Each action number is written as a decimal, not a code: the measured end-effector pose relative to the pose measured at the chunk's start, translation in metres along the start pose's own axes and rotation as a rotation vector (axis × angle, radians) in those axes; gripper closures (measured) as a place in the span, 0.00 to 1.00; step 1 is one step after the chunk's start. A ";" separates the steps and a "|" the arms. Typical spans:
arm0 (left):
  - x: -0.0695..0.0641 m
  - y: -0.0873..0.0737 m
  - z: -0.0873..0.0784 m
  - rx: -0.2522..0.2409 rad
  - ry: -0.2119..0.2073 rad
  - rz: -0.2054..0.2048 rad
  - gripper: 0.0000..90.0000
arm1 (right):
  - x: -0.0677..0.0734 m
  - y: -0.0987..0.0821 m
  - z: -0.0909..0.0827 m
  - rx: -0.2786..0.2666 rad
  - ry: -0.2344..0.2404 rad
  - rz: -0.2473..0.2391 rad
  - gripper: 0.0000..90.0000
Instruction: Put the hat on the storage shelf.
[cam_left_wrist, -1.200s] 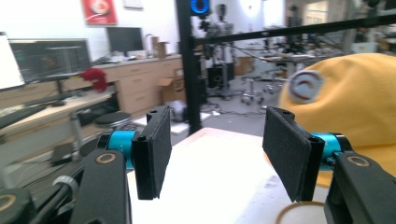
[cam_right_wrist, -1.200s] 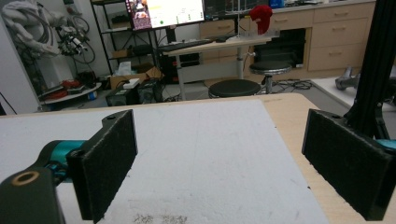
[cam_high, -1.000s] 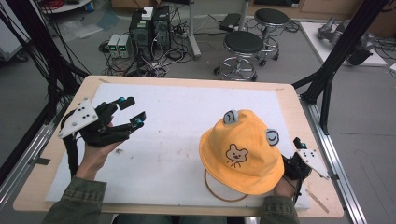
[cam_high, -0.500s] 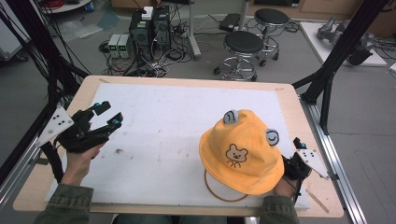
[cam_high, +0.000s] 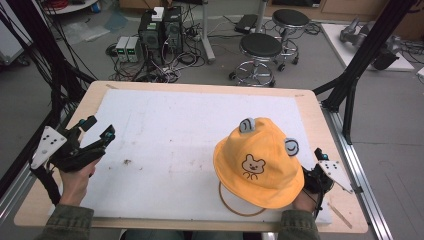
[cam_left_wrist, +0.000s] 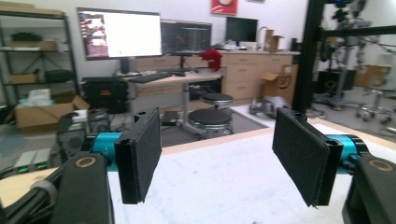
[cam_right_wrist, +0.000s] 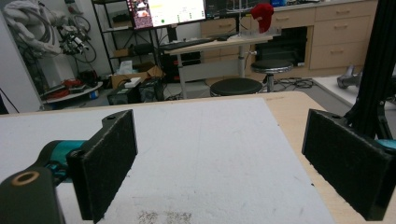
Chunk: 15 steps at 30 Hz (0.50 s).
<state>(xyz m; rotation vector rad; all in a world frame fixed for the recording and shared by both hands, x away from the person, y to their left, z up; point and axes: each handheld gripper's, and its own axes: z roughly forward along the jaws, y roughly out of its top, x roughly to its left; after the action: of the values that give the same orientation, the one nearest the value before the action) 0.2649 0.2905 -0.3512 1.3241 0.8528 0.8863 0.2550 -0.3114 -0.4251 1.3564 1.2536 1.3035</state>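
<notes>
Grey floor behind the table (cam_high: 320, 107) carries two black computer towers (cam_high: 160, 30) in a tangle of cables, with small green-lit boxes (cam_high: 126, 48) just to their left; two round black stools (cam_high: 261, 47) stand to the right of them, and black frame posts (cam_high: 367, 47) slant down at both sides. Table is pale wood, almost wholly covered by a white mat (cam_high: 190, 130) with a small dark smudge (cam_high: 126, 161) left of centre. At the left edge, the left gripper (cam_high: 100, 130) is held over the mat's margin, jaws spread wide with nothing between them; the left gripper view confirms this, pads (cam_left_wrist: 144, 158) well apart, looking across the mat toward a desk with monitors (cam_left_wrist: 121, 32) and wooden drawers (cam_left_wrist: 247, 70). Right of centre, a yellow hat (cam_high: 260, 157) with a bear face and two grey ears rests on the mat; a thin ring (cam_high: 240, 210) shows on the mat, partly under its near brim. The right gripper (cam_high: 320, 170) sits just beside the hat's right brim. The right gripper view shows its pads (cam_right_wrist: 105, 158) wide apart, empty, over bare mat.
</notes>
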 end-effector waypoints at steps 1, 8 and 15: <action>0.002 -0.002 -0.002 0.003 0.012 0.003 0.36 | 0.000 0.000 0.000 -0.003 -0.002 -0.007 0.10; 0.011 -0.021 -0.016 0.010 0.109 0.010 0.35 | 0.001 0.000 0.000 0.004 0.000 -0.001 0.10; 0.019 -0.037 -0.025 0.027 0.165 -0.021 0.35 | 0.001 -0.001 0.000 0.002 0.002 -0.011 0.10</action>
<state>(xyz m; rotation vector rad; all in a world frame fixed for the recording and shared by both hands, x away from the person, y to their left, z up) 0.2525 0.3165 -0.3900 1.2755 1.0081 0.9804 0.2546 -0.3104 -0.4255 1.3482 1.2622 1.2966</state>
